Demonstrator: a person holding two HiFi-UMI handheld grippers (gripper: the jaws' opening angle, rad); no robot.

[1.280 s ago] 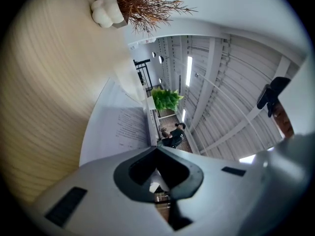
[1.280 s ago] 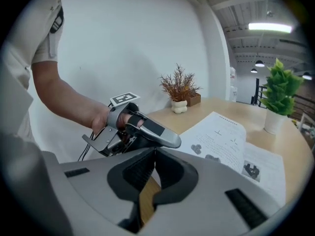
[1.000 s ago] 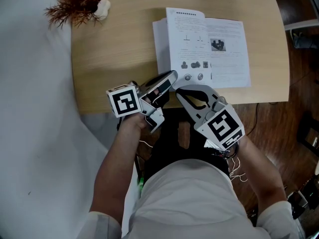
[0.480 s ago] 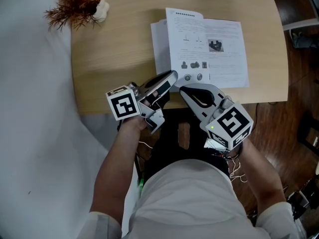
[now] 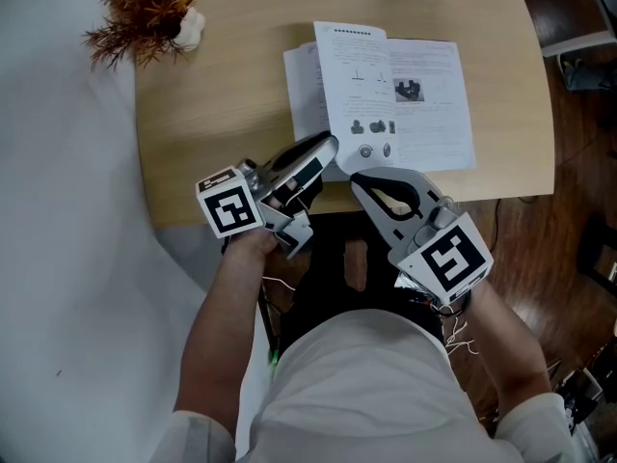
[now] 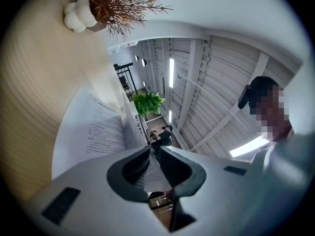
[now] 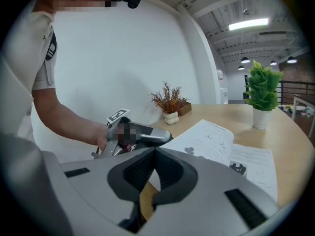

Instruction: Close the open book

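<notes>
The book (image 5: 395, 95) lies open on the surface (image 5: 212, 114), just ahead of both tongs, with one page (image 5: 352, 85) arched up near its middle. The left tongs (image 5: 331, 146) reach the book's near edge toward its left end. Their jaws have just been easing apart and stand slightly parted, a sheet's edge between them. The right tongs (image 5: 359, 178), just beside them, are clenched on nothing.

Beyond the book a white pot (image 7: 261, 118) holds a green plant (image 7: 263, 85). Far left of the left tongs a small white vase (image 5: 190, 29) holds dried brown sprigs (image 5: 145, 3).

The surface is pale wood with rounded corners. Dark wooden floor (image 5: 578, 210) lies right of the right tongs, and a white wall (image 7: 147, 58) stands behind the left tongs.
</notes>
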